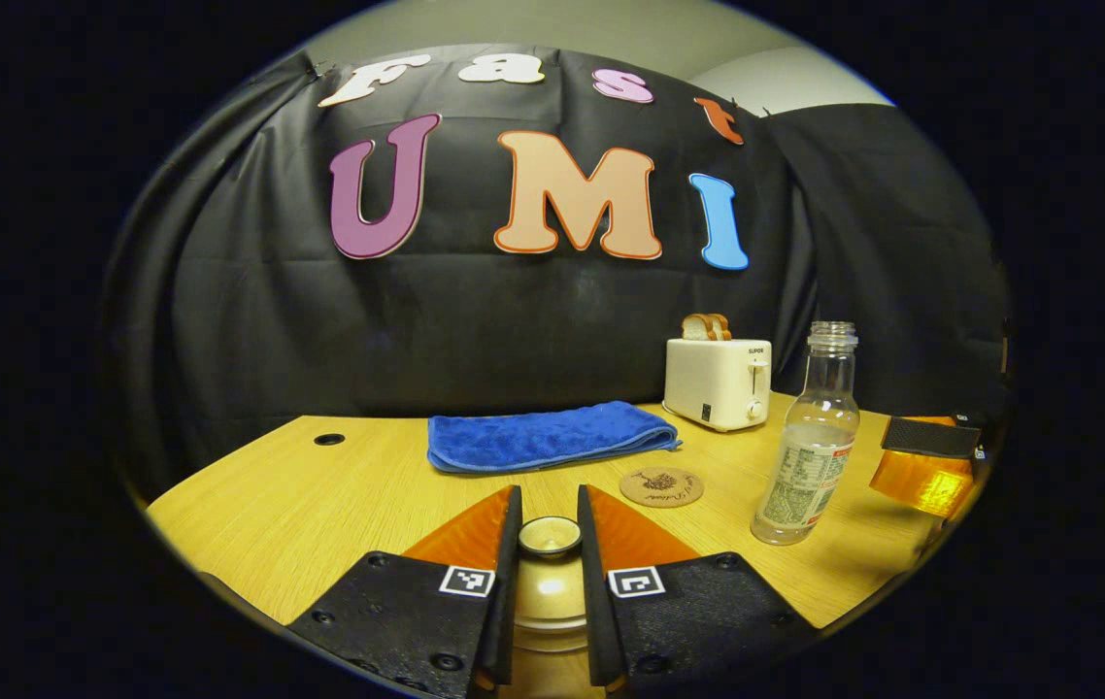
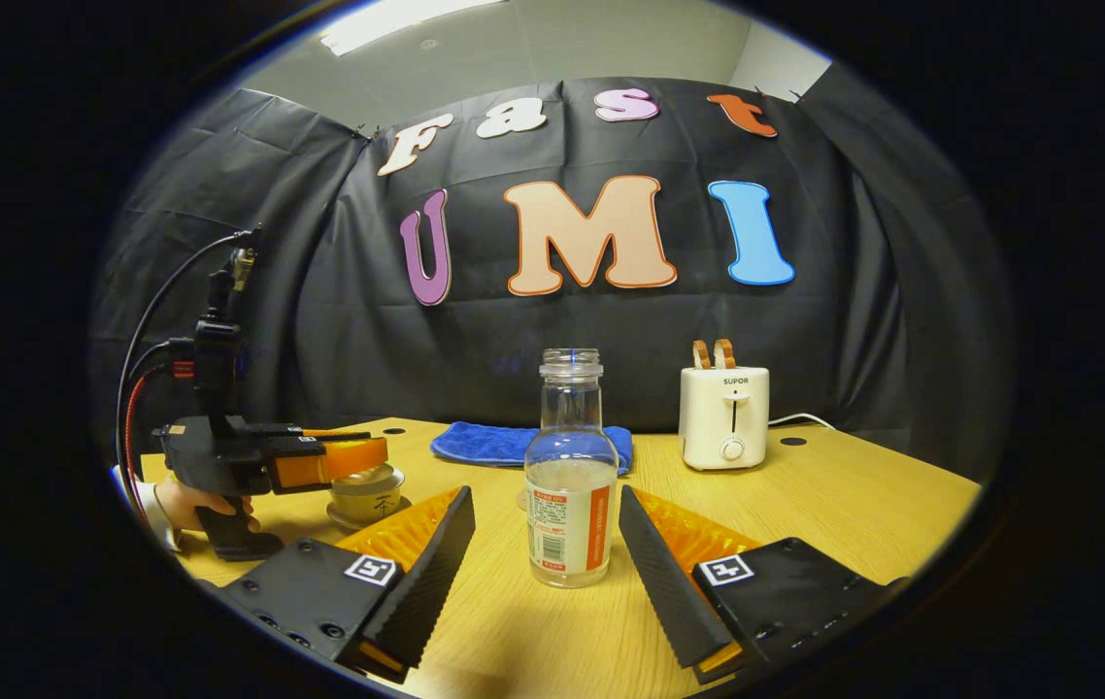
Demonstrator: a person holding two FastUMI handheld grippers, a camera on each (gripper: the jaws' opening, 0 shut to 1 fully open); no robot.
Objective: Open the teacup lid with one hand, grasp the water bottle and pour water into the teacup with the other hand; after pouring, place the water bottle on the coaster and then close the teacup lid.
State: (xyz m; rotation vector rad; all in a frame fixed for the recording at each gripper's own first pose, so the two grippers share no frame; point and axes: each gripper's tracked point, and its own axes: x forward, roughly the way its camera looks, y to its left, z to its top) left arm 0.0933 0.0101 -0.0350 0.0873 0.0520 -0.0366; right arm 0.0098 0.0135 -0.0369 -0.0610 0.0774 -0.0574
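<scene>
My left gripper (image 1: pixel 549 497) has both fingers closed against the round knob of the teacup lid (image 1: pixel 550 537), with the pale teacup body below. In the right gripper view the left gripper (image 2: pixel 358 454), held by a hand (image 2: pixel 182 505), sits level over the teacup (image 2: pixel 365 495). A clear uncapped water bottle (image 2: pixel 569 485), about half full, stands upright between the spread fingers of my right gripper (image 2: pixel 545 497), with gaps on both sides. From the left gripper view the water bottle (image 1: pixel 810 447) stands right of the round coaster (image 1: pixel 661 486), and the right gripper (image 1: pixel 926 461) is beside it.
A folded blue towel (image 1: pixel 548 437) lies at the back of the wooden table (image 1: pixel 319 505). A white toaster (image 1: pixel 718 383) with bread slices stands at the back right, also the toaster (image 2: pixel 724 416) beyond the bottle. A cable hole (image 1: pixel 328 439) is at far left.
</scene>
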